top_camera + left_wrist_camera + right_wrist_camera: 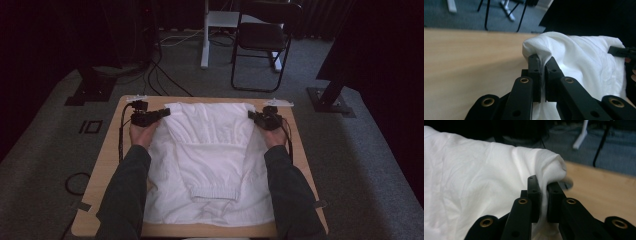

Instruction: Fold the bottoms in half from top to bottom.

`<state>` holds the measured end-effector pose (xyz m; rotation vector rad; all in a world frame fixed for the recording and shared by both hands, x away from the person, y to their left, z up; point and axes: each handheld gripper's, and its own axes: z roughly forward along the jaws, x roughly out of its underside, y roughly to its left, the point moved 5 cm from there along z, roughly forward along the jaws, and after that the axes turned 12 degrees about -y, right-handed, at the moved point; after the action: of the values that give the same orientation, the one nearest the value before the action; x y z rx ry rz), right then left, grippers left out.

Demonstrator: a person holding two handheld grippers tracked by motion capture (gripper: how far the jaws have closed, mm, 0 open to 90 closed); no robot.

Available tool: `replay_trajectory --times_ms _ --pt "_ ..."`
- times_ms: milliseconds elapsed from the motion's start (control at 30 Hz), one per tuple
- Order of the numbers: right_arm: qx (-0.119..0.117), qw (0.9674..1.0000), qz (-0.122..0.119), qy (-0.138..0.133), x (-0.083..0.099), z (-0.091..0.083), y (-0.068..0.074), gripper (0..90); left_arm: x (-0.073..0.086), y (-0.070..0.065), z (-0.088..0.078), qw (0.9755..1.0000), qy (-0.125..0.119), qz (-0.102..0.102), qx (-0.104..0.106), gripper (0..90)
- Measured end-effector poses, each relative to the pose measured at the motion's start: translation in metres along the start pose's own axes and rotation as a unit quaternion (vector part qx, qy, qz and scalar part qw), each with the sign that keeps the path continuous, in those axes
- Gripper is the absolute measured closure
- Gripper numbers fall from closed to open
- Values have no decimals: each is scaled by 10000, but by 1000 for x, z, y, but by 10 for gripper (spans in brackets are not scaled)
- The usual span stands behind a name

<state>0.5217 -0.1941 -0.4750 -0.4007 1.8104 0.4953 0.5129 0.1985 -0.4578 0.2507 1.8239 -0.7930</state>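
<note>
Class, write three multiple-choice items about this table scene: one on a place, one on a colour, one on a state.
1. Where does the left hand-held gripper grip the white garment?
A far left corner
B near hem
C middle

2. What colour is the garment?
A blue
B white
C red

3. How do the right hand-held gripper jaws stand?
A wide open
B shut on cloth
C shut on nothing

Answers:
1 A, the high view shows it at the far left corner.
2 B, it is white in every view.
3 B, the right gripper view shows fabric pinched between the jaws.
</note>
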Motion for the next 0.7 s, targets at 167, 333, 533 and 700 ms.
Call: replay_trajectory --times_ms 167,333,533,700 --pt "-170 9993 -280 -161 -11 -16 7 835 -1 -11 -13 9997 -2 227 99 864" --pt "-479 9975 -463 -252 -1 -48 20 834 12 -31 -47 9974 -160 458 532 864" --pt "-762 9946 -644 -284 13 -84 37 831 30 -46 -75 9953 -121 627 728 865" --pt "-882 9942 -543 -302 24 -96 43 830 52 -55 -95 9945 -1 712 765 864"
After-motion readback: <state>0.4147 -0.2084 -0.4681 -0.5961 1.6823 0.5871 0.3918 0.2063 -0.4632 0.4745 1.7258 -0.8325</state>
